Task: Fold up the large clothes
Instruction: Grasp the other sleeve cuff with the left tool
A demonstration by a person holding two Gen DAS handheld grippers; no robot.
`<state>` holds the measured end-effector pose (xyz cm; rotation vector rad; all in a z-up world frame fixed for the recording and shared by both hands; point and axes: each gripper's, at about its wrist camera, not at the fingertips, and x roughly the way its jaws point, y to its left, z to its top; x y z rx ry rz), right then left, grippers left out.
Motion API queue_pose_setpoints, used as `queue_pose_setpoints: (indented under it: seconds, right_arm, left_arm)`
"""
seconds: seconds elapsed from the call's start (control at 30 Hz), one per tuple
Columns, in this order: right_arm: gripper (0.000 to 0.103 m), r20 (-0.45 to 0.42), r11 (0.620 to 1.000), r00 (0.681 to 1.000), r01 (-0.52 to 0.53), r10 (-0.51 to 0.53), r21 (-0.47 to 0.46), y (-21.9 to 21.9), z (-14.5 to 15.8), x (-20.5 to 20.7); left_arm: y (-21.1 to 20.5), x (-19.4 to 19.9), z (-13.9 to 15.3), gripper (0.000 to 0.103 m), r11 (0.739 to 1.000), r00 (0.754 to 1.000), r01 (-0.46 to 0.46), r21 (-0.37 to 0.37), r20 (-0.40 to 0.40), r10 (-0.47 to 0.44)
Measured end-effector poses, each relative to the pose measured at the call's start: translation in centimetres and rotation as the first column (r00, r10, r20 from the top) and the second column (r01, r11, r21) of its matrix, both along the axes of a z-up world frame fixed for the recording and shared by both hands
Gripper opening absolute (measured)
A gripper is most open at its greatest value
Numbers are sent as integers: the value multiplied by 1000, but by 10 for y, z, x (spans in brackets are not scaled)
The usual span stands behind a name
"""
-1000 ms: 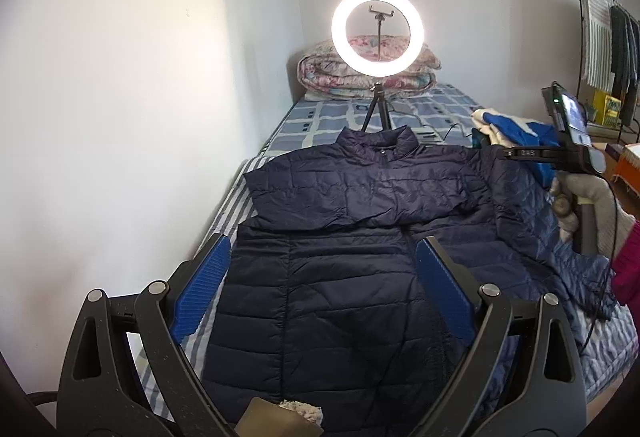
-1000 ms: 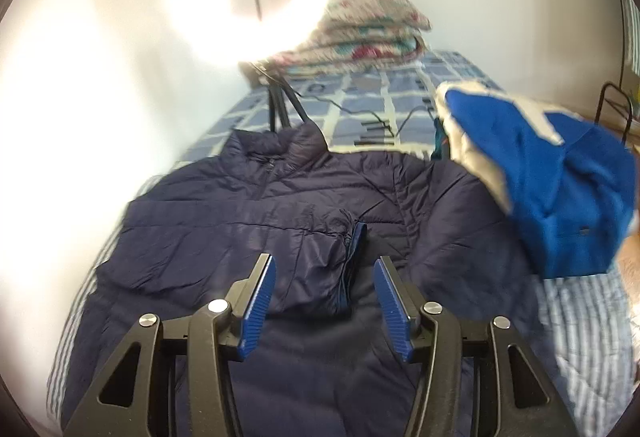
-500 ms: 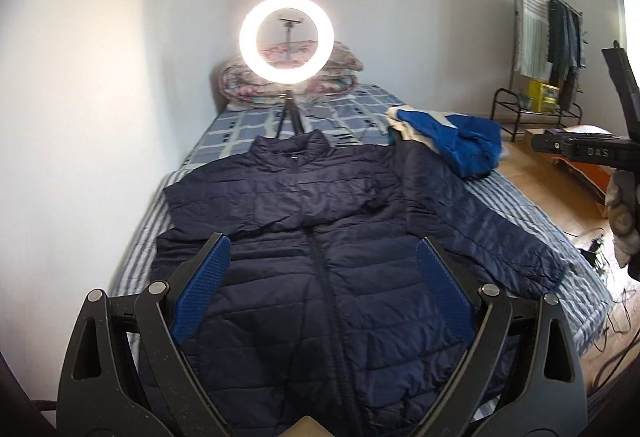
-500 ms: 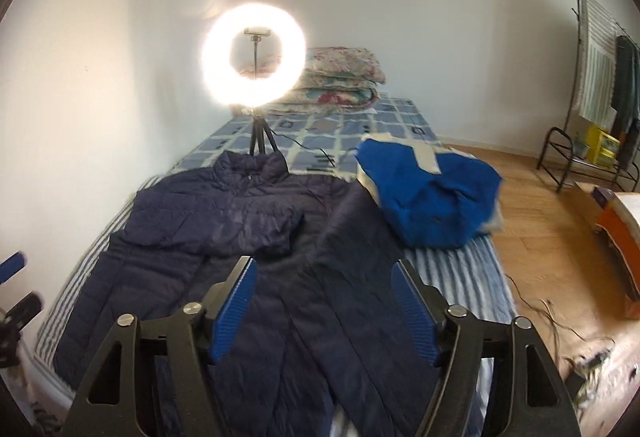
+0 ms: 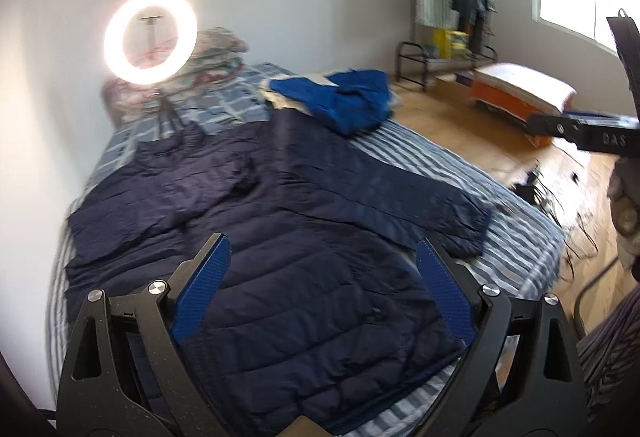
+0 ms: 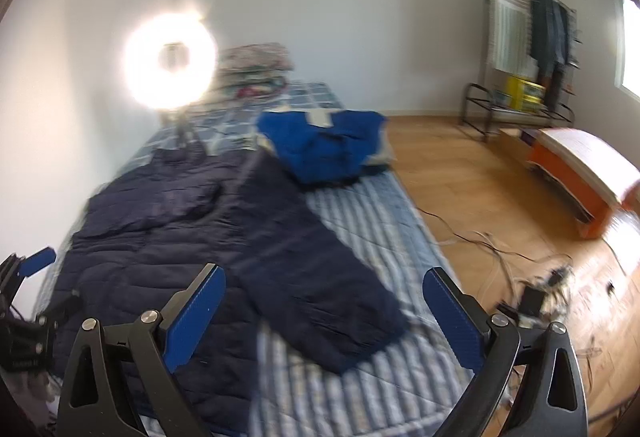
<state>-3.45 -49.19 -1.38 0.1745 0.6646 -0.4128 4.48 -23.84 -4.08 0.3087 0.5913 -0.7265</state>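
Note:
A dark navy puffer jacket (image 5: 288, 237) lies flat on the striped bed (image 5: 516, 213), collar toward the ring light. Its left sleeve is folded across the chest; its right sleeve (image 6: 316, 277) stretches out toward the bed's near right edge. My left gripper (image 5: 320, 293) is open and empty above the jacket's hem. My right gripper (image 6: 324, 313) is open and empty above the outstretched sleeve's cuff. Part of the right gripper's body (image 5: 588, 133) shows at the right edge of the left wrist view. The left gripper's blue finger (image 6: 38, 262) shows at the left edge of the right wrist view.
A lit ring light (image 5: 150, 37) on a tripod stands on the bed behind the collar. A blue garment (image 6: 320, 145) lies at the far right of the bed. Folded quilts (image 6: 256, 65) are stacked by the wall. Wooden floor with cables (image 6: 500, 257), an orange box (image 6: 576, 165) and a clothes rack (image 6: 528, 37) lie right.
Both grippers pulled back from the jacket and swung right. The right gripper's jaws opened wider. The right sleeve now lies stretched out toward the near right edge of the bed.

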Motion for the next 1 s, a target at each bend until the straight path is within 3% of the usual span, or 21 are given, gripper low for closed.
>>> queue_pose_setpoints:
  seconds: [0.13, 0.33, 0.47, 0.57, 0.7, 0.87, 1.0]
  right_arm:
    - [103, -7, 994, 994, 110, -111, -12, -30, -9, -25]
    - [103, -31, 977, 976, 214, -215, -25, -61, -18, -44]
    - [103, -51, 965, 964, 257, -260, -53, -72, -20, -46]
    - [103, -69, 962, 960, 268, -271, -56, -79, -23, -45]
    - [103, -43, 951, 951, 305, -307, -48, -87, -16, -53]
    - [103, 17, 940, 940, 341, -341, 9, -98, -5, -67]
    - [103, 31, 937, 937, 347, -348, 42, -102, -3, -69]
  left_arm:
    - [-45, -11, -18, 96, 991, 990, 130, 44, -52, -127]
    - [-113, -27, -48, 96, 951, 944, 308, 39, -140, -300]
    - [-157, -36, -81, 96, 923, 930, 358, 143, -141, -339]
    - [-180, -39, -102, 95, 902, 913, 396, 173, -184, -365]
    - [-209, -42, -127, 81, 885, 894, 423, 195, -253, -371]
    - [-243, -35, -154, 79, 877, 889, 410, 249, -324, -323]
    - [-262, -32, -165, 79, 861, 910, 387, 330, -288, -299]
